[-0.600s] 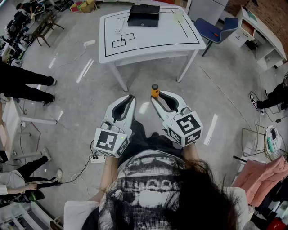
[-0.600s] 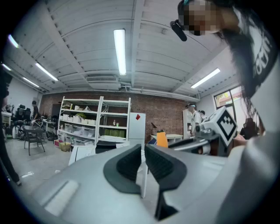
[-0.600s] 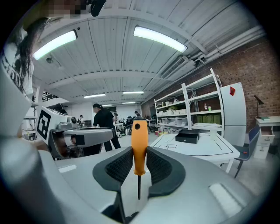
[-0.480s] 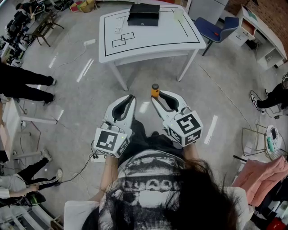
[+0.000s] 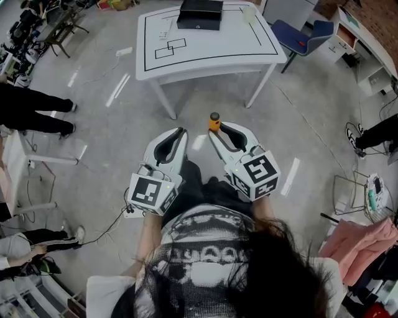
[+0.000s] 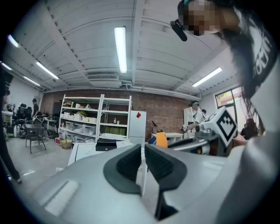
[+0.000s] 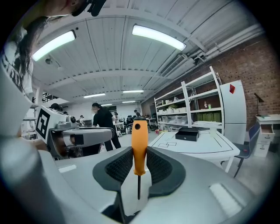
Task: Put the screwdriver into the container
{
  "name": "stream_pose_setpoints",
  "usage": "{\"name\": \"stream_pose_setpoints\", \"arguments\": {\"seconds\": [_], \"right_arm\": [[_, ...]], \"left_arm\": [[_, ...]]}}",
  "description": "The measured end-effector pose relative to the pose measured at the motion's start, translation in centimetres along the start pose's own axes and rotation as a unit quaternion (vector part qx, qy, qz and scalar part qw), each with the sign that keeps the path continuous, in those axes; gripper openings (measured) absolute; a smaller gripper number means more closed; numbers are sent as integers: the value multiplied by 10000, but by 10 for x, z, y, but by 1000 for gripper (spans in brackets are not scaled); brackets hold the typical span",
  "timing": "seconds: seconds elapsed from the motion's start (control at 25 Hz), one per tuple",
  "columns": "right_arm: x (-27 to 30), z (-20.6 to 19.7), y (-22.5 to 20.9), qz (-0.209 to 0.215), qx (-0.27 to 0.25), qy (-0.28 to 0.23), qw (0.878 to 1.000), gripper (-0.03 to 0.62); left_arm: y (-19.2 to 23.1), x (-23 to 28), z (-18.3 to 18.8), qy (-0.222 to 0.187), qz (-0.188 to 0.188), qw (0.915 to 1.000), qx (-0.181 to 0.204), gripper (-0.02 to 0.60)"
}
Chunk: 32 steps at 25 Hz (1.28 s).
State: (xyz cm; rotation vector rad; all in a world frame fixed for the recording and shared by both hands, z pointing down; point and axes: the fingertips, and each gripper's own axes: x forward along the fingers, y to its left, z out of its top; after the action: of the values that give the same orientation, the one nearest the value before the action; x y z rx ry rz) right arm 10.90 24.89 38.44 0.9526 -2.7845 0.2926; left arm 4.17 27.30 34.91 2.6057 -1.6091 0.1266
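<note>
Right gripper view: the screwdriver [image 7: 139, 146] is clamped upright, orange handle up, between the jaws of the right gripper [image 7: 139, 165]. The left gripper [image 6: 143, 159] is seen with jaws nearly closed on nothing. The carrying step is judged in hand. Next, the table [image 5: 205, 59] must be approached and the tool brought over the black box [image 5: 200, 13], presumably the container. Whether that box is open cannot be made out, and its far edge is cut off in the head view.
</note>
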Motion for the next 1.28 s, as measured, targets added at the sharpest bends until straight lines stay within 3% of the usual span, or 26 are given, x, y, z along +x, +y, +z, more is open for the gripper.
{"name": "stream_pose_setpoints", "arguments": {"seconds": [0.76,1.28], "right_arm": [[26,10,-30,16,67,44,10000,103],[125,34,-104,-363,42,259,9990,103]], "left_arm": [[19,40,6,76,-79,9999,-8,0],[112,136,9,19,-384,9991,-150,0]]}}
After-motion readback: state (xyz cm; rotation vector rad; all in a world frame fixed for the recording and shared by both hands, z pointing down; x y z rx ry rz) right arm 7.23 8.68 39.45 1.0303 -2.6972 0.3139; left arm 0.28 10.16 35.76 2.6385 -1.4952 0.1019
